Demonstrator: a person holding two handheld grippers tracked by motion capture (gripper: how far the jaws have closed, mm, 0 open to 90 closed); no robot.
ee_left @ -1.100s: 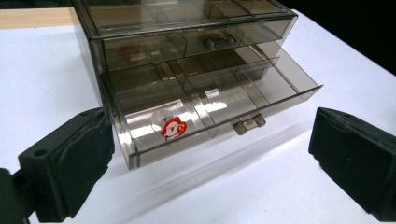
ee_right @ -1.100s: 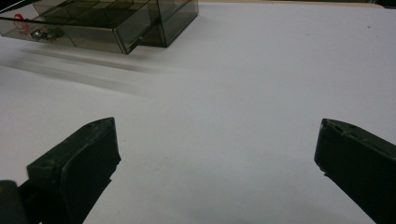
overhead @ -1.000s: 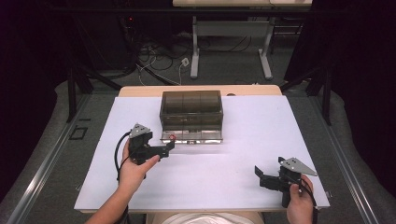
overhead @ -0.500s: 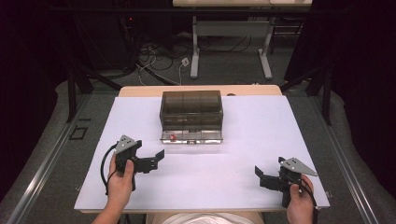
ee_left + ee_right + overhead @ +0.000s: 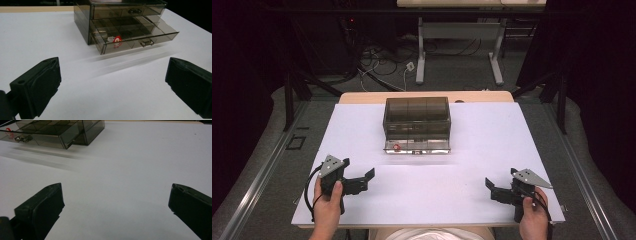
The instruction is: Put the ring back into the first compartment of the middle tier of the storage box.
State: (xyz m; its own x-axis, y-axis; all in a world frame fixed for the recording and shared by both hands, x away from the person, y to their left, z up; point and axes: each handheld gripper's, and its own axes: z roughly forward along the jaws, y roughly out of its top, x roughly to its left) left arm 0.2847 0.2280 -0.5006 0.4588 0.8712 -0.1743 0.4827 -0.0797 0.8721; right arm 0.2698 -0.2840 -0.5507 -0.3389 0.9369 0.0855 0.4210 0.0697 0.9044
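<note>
- high view: smoked drawer box (image 5: 417, 117) at far middle of white table (image 5: 462, 195), bottom drawer (image 5: 417, 146) pulled out, small red piece (image 5: 396, 147) in its left end
- left gripper (image 5: 362, 181) near front-left edge, jaws wide apart, holding nothing, well short of box
- right gripper (image 5: 494, 189) near front-right edge, jaws spread wide, empty
- left gripper view: red piece behind drawer front, beside metal handle (image 5: 146, 43)

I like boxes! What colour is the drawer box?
Smoky see-through grey drawer box, best in the left gripper view.
</note>
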